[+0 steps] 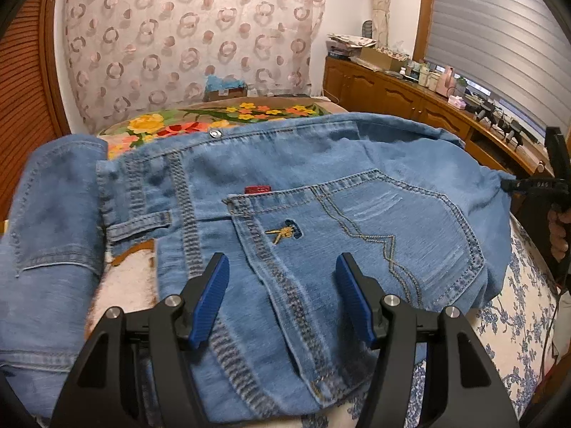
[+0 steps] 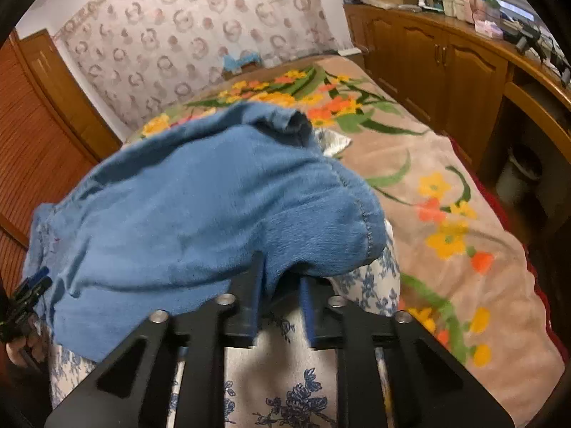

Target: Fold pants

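Blue denim pants (image 1: 321, 192) lie on the bed, back pocket up, with a leg part folded at the left. My left gripper (image 1: 282, 267) is open just above the pocket area, holding nothing. My right gripper (image 2: 282, 274) is shut on the pants (image 2: 200, 207) at their edge, cloth bunched between its fingers. It also shows in the left wrist view (image 1: 514, 185) pinching the pants' right end. The left gripper shows at the left edge of the right wrist view (image 2: 32, 285).
The bed has a floral blanket (image 2: 446, 214) and a blue-and-white floral sheet (image 1: 528, 303). A wooden cabinet (image 1: 392, 96) with clutter on top runs along the right. A wooden louvred door (image 2: 39, 135) stands at the left. A patterned curtain (image 1: 185, 35) hangs behind.
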`<act>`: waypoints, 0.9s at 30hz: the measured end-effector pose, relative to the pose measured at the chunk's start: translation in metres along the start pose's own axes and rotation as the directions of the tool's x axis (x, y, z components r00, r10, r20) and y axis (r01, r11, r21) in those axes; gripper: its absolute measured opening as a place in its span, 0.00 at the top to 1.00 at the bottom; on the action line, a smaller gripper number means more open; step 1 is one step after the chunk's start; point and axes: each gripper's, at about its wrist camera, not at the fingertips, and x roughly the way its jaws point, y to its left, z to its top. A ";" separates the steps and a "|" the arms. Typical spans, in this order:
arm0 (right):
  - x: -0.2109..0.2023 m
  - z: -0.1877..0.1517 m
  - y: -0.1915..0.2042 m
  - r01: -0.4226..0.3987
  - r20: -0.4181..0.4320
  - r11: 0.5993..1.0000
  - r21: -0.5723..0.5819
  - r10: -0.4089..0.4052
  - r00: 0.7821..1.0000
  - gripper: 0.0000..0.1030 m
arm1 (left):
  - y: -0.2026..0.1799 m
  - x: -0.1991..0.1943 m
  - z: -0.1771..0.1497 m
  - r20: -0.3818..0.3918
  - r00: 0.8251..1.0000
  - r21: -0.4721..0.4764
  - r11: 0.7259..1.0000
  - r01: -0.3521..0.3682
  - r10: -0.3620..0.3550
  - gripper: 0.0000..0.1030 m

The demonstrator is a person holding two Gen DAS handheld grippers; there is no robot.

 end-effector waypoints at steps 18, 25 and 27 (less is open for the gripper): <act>0.019 -0.009 0.046 0.192 0.114 0.962 -0.193 -0.173 0.978 0.94 | 0.057 -0.081 -0.066 -0.002 0.991 -0.154 0.979 -0.130 0.131 0.40; 0.029 -0.010 0.048 0.236 0.114 0.946 -0.223 -0.215 0.970 0.94 | 0.067 -0.076 -0.069 0.001 0.997 -0.210 0.975 -0.079 0.081 0.55; 0.030 -0.011 0.048 0.245 0.117 0.943 -0.227 -0.223 0.968 0.94 | 0.070 -0.072 -0.066 -0.010 0.997 -0.212 0.974 -0.082 0.082 0.58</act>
